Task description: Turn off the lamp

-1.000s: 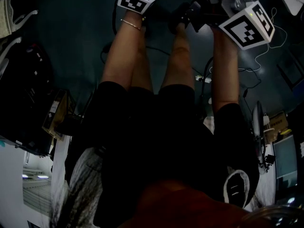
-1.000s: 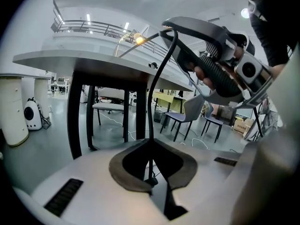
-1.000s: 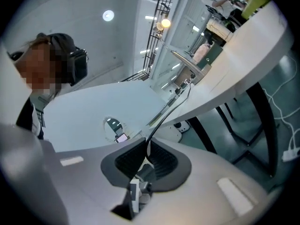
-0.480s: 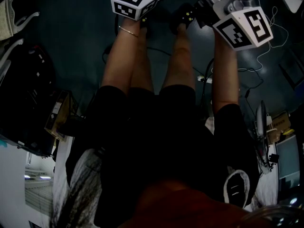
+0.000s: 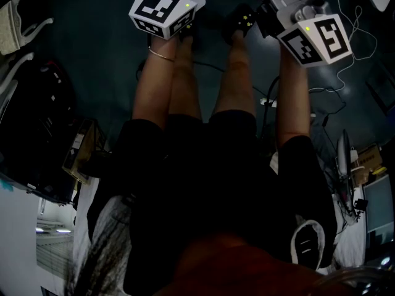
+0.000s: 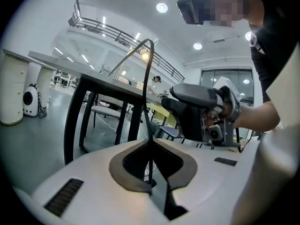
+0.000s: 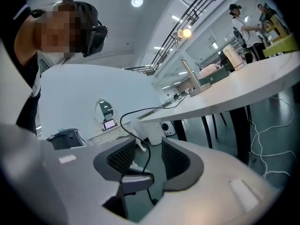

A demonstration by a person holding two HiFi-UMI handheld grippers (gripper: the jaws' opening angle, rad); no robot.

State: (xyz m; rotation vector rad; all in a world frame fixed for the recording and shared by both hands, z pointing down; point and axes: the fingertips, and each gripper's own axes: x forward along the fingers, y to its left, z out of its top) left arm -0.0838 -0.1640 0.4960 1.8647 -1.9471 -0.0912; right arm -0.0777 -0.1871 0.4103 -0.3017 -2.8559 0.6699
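My left gripper (image 6: 150,146) pinches the cable (image 6: 149,88). My right gripper (image 7: 149,146), jaws just opening wide, straddles its switch (image 7: 135,178). Ahead, the lit lamp (image 7: 190,76) slants up-left.

Quick tally, for what it's worth. There were two grippers: the left gripper (image 6: 151,142) and the right gripper (image 7: 146,143), whose jaws had just been opening with the switch (image 7: 137,178) between them. Each carried one marker cube, so two cubes in all, the left cube (image 5: 162,10) and the right cube (image 5: 316,39). One lamp (image 7: 186,33) was lit on the one table (image 7: 243,86). One cable (image 7: 129,116), one switch. Two shoes (image 5: 241,18), one bracelet (image 5: 162,55), one oval mirror (image 7: 104,109) far off.
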